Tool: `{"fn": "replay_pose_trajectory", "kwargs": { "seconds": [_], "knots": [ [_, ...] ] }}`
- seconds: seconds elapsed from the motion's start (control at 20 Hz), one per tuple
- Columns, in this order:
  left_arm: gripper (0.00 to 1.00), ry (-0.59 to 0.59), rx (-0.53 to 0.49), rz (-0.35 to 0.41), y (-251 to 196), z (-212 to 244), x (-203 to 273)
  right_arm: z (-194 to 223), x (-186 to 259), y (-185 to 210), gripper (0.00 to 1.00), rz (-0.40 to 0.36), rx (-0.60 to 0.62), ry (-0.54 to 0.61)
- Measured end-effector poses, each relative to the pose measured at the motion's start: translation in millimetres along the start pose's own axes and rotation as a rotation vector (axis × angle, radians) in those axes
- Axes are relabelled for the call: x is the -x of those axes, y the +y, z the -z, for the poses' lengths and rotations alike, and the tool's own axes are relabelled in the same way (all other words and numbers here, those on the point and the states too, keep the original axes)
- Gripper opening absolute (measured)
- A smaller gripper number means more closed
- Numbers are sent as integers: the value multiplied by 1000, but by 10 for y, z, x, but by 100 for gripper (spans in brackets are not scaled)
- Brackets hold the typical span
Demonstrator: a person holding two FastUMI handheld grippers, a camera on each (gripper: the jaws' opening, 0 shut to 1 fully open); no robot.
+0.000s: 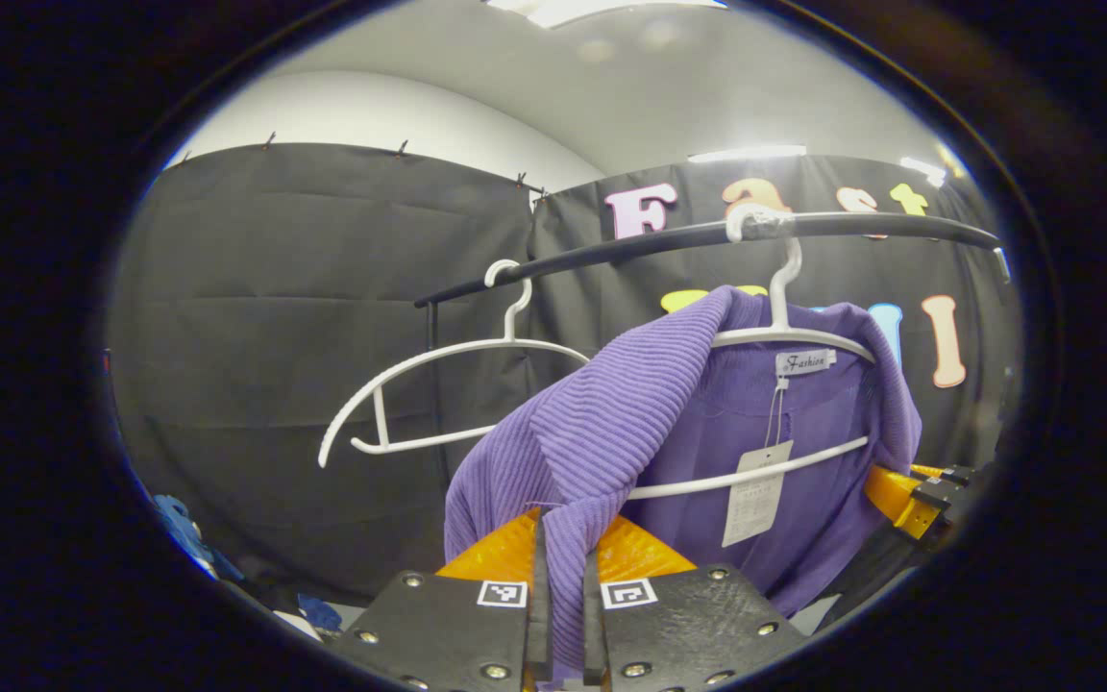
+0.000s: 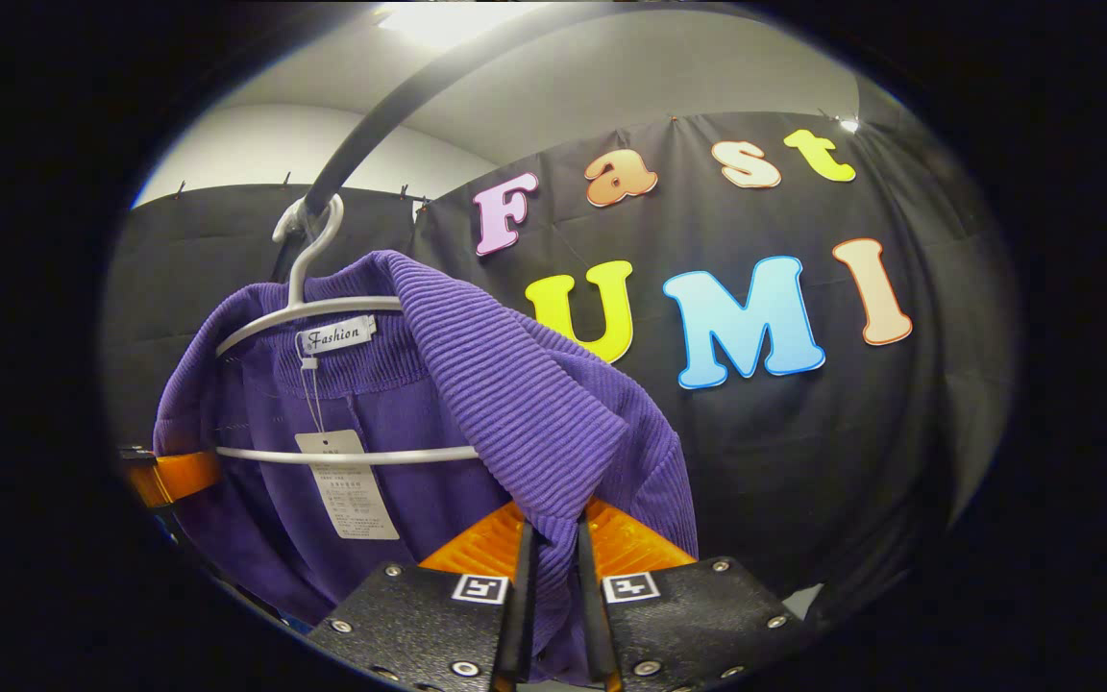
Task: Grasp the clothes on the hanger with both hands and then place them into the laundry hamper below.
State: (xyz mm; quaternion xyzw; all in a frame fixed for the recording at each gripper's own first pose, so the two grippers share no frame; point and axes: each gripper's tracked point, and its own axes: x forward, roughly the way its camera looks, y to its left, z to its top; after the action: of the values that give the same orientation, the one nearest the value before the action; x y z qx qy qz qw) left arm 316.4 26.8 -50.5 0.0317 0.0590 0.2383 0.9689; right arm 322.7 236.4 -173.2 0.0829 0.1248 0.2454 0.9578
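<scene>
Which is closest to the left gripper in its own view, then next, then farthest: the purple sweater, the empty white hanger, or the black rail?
1. Purple sweater: pinched between the left gripper fingers.
2. Empty white hanger: up and to the left, farther back.
3. Black rail: highest, overhead. Hanger and rail are nearly too close to call.

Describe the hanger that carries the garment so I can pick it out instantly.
Follow the dark rail across the booth. Two white hangers hook onto it; the loaded hanger wears a purple ribbed sweater with a paper tag, while the empty hanger hangs bare.
</scene>
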Motion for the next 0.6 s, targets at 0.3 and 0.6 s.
{"fn": "replay_pose_trajectory", "kwargs": {
  "seconds": [0.3, 0.6],
  "knots": [
    [10, -9, 88, 159, -123, -11, 56, -65, 32, -27, 0, -60, 7, 23],
    [9, -74, 98, 268, -61, -298, 229, -217, 307, -68, 0, 54, 42, 6]
  ]
}}
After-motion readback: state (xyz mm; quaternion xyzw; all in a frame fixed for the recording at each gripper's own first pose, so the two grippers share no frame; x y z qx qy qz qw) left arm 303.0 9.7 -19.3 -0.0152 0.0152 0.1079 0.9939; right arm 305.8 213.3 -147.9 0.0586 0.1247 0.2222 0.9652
